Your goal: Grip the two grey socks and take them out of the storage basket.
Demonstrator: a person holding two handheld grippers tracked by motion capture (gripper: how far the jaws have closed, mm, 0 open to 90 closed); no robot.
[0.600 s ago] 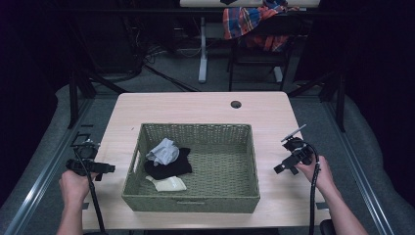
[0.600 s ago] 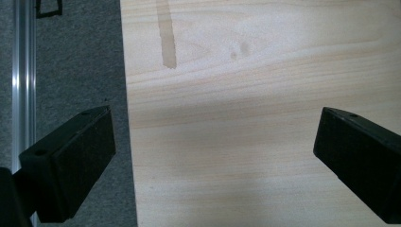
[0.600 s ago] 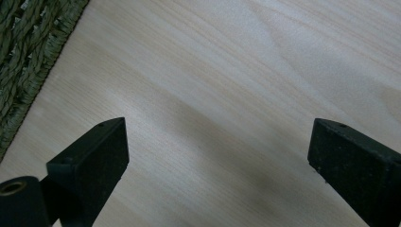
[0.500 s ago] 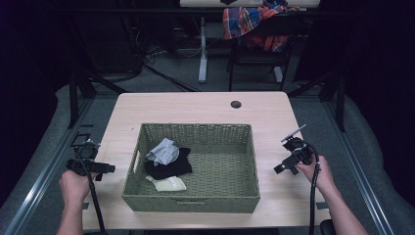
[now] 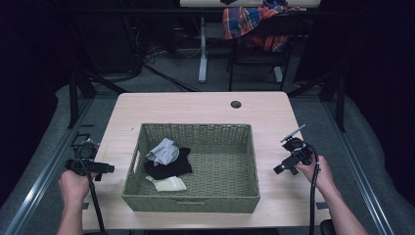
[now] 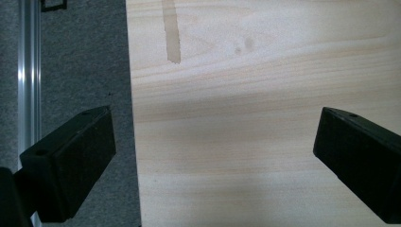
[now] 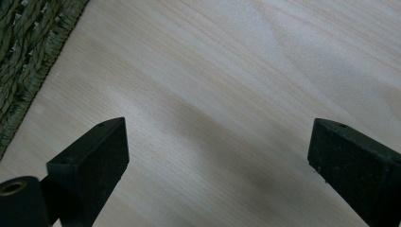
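- High view: a green wicker basket sits at the centre of a pale wooden table. Three small cloth pieces lie bunched in its left half: a grey cloth on top, a black cloth under it, and a cream cloth nearest the bottom of the frame.
- The left gripper hovers at the lower left of the frame, over the table's left edge. The cloths lie to its right, just past the basket's left wall, which has a handle slot.
- The right gripper hovers at the lower right, beside the basket's right wall, with the bare half of the basket between it and the cloths. The left one looks nearer to them.
- Left gripper view: the jaws stand wide apart with nothing between them, above bare wood and the table edge.
- Right gripper view: the right gripper also has its jaws spread wide and empty; basket weave shows at the upper left.
- Judgement: either gripper must rise over the rim to reach in; the room above the basket looks open.
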